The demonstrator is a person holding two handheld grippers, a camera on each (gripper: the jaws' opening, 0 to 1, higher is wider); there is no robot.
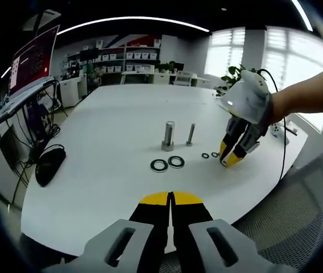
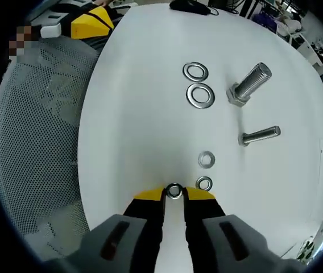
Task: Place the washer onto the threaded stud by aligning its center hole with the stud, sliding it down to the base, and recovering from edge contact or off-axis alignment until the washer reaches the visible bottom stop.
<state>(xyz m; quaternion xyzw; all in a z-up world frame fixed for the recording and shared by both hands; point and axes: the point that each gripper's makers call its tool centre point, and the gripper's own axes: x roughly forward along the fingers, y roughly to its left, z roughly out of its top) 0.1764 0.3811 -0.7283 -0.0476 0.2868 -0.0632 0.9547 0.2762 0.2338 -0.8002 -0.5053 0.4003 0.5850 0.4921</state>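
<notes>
While right hand-held gripper (image 2: 174,193) pinches washer (image 2: 174,191) | near table (image 2: 127,114) edge | left (image 1: 171,198) closed

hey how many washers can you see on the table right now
5: two large washers near the big stud, two small ones lying loose, one small washer at the right gripper tips.

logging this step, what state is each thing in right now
right tongs: tips nearly closed on a small washer at table level
left tongs: shut, holding nothing
two small washers: flat on the table, loose
two large washers: flat, side by side, loose
large bolt: standing upright on its head, no washer on it
small bolt: standing upright, no washer on it
</notes>
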